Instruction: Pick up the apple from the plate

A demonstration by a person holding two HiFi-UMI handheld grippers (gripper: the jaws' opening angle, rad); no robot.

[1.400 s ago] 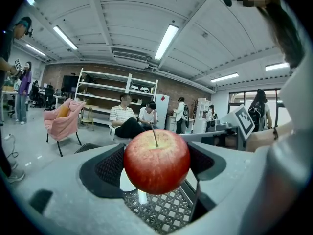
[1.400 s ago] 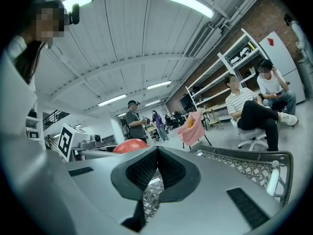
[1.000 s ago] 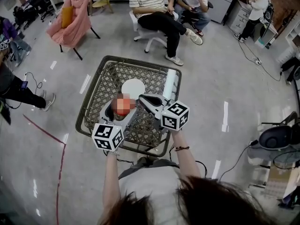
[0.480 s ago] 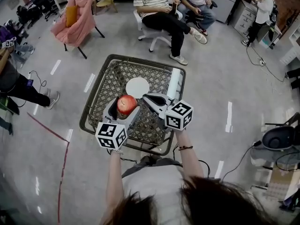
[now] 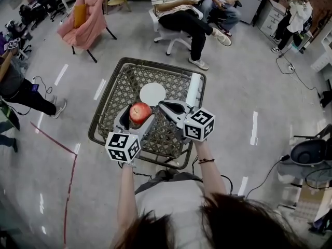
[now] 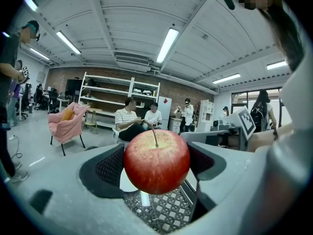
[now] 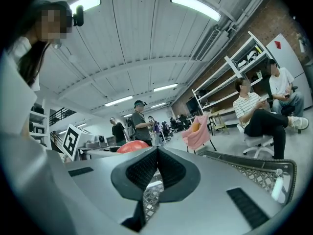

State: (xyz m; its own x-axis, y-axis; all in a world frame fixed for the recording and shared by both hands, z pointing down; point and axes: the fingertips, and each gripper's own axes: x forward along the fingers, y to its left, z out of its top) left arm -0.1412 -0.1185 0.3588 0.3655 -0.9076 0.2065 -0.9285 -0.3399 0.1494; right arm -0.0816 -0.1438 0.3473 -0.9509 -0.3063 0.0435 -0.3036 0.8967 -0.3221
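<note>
A red apple (image 5: 139, 112) (image 6: 156, 160) is clamped between the jaws of my left gripper (image 5: 137, 116) (image 6: 155, 164), lifted above the mesh basket, stem up. The white plate (image 5: 152, 94) lies bare on the basket floor just beyond it. My right gripper (image 5: 167, 108) (image 7: 156, 168) hovers to the right of the apple with its jaws pressed together and nothing between them. The right gripper view catches the apple (image 7: 132, 146) as a red curve behind its left jaw.
A dark mesh basket (image 5: 111, 87) stands on the grey floor and holds a white bottle (image 5: 192, 89) along its right side. Seated people (image 5: 179, 12) are beyond it, a pink-draped chair (image 5: 85, 19) at far left, a person (image 5: 15, 87) at the left edge.
The left gripper with the apple has risen slightly and drifted toward the plate's near edge. The right gripper shifted a little right. The head view panned somewhat.
</note>
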